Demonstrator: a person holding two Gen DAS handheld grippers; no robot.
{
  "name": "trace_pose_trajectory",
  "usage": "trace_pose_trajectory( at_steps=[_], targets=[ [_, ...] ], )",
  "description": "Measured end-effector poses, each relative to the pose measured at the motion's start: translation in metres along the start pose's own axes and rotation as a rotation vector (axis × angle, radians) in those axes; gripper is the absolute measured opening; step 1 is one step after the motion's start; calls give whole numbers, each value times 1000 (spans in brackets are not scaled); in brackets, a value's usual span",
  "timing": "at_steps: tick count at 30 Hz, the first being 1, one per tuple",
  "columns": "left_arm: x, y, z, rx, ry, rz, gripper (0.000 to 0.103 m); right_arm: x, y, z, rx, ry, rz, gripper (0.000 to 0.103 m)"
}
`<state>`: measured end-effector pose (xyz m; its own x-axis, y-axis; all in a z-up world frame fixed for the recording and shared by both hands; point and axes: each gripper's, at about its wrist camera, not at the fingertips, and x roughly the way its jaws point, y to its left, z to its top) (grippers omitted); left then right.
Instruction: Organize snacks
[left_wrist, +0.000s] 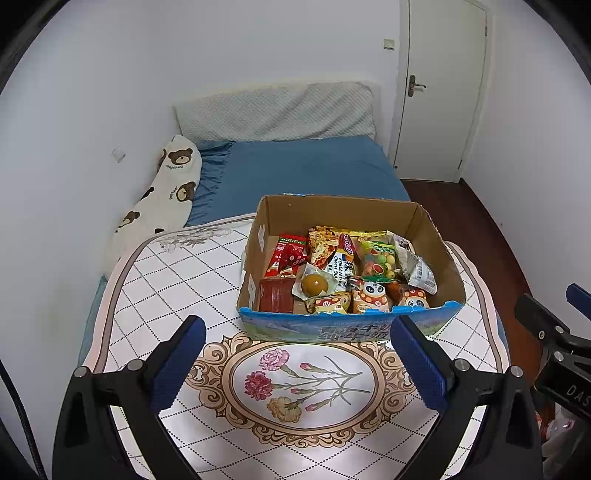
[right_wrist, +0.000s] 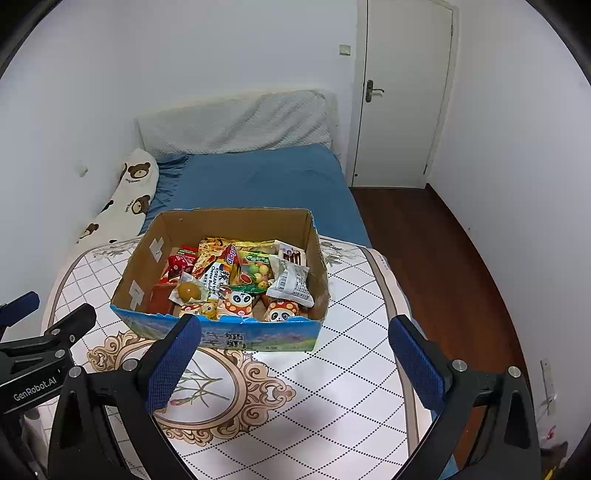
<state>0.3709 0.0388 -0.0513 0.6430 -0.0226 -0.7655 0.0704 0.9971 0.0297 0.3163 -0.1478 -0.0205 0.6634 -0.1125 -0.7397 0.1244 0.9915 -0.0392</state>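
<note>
brimming cardboard box (left_wrist: 347, 328), colourful snack packets (left_wrist: 343, 269)

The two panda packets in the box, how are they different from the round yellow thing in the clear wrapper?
The panda packets are printed with orange-and-white cartoon faces; the round yellow snack sits in clear wrap, so it shows. The panda packets lie by the cardboard box's near wall; the round snack lies further left. All lie loose among the other snacks.

snack packet (right_wrist: 215, 277): "KOREAN" | left tool (right_wrist: 33, 384): "GenRobot.AI"
</note>
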Motion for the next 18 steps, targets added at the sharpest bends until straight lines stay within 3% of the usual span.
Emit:
trace_pose_trajectory(
  at_steps=[18],
  targets=[
    [-6, -4, -3, 13, -5, -11, 103, -1, -4, -4, 23, 9, 21, 103]
  ],
)
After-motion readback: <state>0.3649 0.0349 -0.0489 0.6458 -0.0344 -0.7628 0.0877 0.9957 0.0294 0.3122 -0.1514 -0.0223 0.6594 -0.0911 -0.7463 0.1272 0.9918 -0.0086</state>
